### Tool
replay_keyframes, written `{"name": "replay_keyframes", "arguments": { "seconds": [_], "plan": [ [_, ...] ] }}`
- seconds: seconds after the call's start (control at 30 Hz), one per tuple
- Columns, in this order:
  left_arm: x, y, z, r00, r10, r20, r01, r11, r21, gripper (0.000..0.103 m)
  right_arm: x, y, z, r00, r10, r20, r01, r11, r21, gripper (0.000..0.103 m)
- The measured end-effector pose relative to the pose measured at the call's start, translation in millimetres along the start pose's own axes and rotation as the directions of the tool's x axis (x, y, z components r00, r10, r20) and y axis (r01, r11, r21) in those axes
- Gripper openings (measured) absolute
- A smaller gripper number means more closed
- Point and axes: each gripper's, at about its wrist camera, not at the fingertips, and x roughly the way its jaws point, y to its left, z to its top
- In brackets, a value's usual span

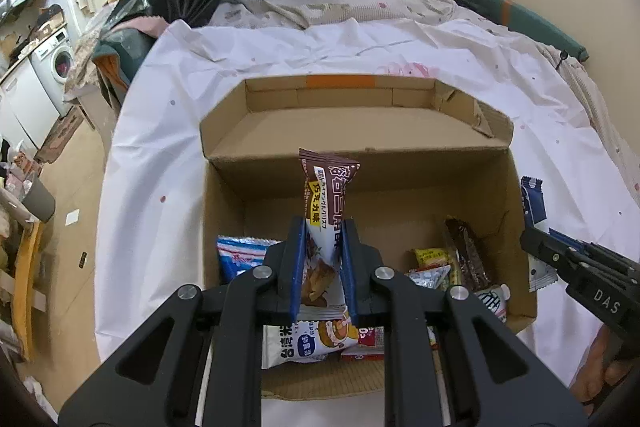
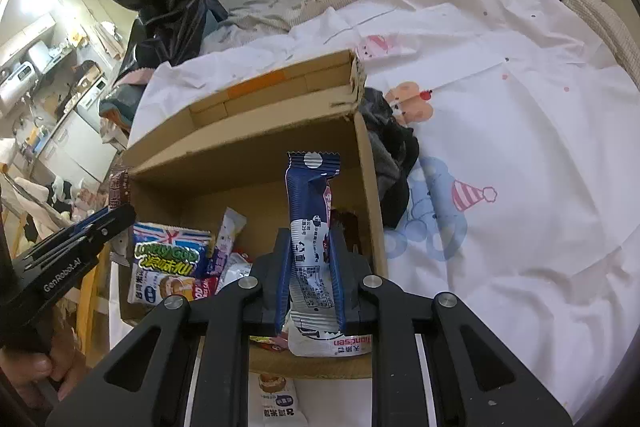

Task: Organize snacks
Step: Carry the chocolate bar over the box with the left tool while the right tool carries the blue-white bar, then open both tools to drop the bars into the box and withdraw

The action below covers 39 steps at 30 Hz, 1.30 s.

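Over cardboard box [image 1: 224, 203] at frame centre, both views: left gripper [image 1: 322, 227] clamped on brown snack bar [image 1: 326, 187], right gripper [image 2: 310, 239] clamped on blue snack bar [image 2: 310, 195]. Both wrappers likely light, crinkly, slippery; contents probably crushable. Mid-body pinch looks sound. Both grippers angle steeply down; bars stand above loose snacks [image 2: 172, 259] in box.

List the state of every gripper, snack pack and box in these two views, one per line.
Left gripper: shut on the brown snack pack, held upright above the box.
Right gripper: shut on the blue snack pack, also upright.
Cardboard box: open, flaps up, partly filled.
Loose snack packs: lying jumbled on the box floor.
Washing machine: door closed.
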Motion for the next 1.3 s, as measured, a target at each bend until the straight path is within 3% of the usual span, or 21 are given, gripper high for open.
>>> {"name": "replay_keyframes", "arguments": {
  "seconds": [0.4, 1.1, 1.23, 1.3],
  "plan": [
    [14, 6, -4, 0.996, -0.045, -0.073, 0.043, 0.999, -0.022, 0.015, 16, 2, -3, 0.998, -0.022, -0.056, 0.022, 1.000, 0.005, 0.019],
    [19, 9, -8, 0.995, -0.051, -0.086, 0.048, 0.998, -0.040, 0.019, 21, -1, -6, 0.996, 0.009, -0.086, -0.005, 0.999, 0.038, 0.023],
    [17, 10, -9, 0.996, -0.054, -0.078, 0.050, 0.998, -0.049, 0.042, 18, 1, -5, 0.997, 0.025, -0.075, -0.023, 0.999, 0.033, 0.024],
    [14, 10, -8, 0.997, -0.055, -0.063, 0.052, 0.997, -0.050, 0.050, 17, 2, -4, 0.997, 0.033, -0.068, -0.031, 0.999, 0.034, 0.029]
  ]
}}
